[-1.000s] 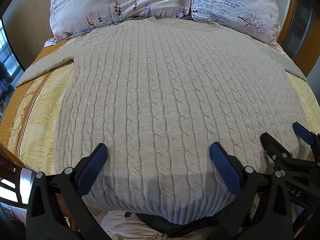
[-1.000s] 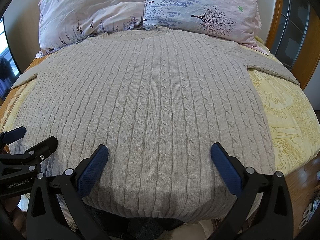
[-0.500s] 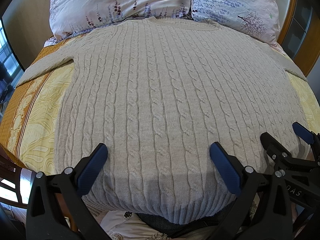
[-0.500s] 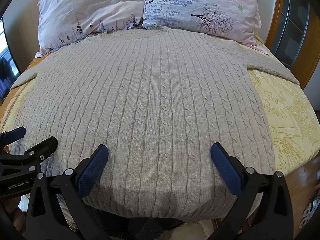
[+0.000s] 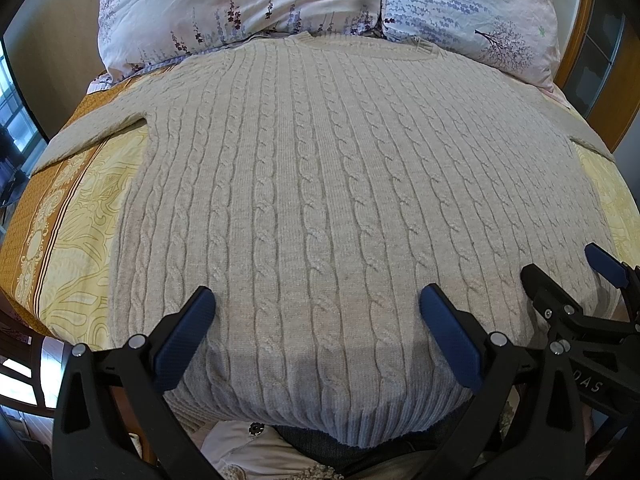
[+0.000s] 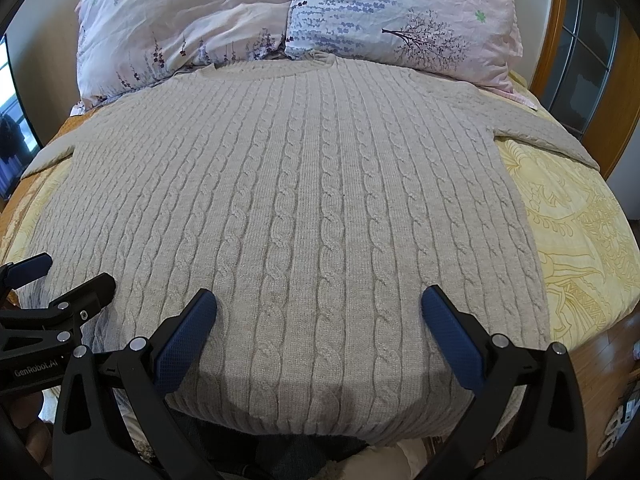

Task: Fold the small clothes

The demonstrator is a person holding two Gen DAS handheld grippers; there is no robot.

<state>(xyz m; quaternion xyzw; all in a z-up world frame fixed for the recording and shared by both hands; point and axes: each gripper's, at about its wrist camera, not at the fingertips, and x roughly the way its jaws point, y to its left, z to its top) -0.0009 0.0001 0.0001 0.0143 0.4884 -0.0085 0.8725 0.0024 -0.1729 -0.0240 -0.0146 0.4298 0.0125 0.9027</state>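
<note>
Sweater (image 5: pixel 320 200) lies flat, unfolded on the bed (image 5: pixel 72 240), collar at the pillows (image 5: pixel 248 4), hem at the near edge, long axis running straight away from both tongs. Left tongs (image 5: pixel 316 312) and right tongs (image 6: pixel 318 312) sit side by side over the hem, both spread wide, gripping nothing. Left is nearer the left sleeve (image 5: pixel 92 136), right nearer the right sleeve (image 6: pixel 548 140). Likely sleeves or hem first.

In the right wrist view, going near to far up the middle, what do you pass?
Right gripper, open over the hem → cable-knit sweater lying flat → its neckline → the two floral pillows at the head of the bed.
</note>
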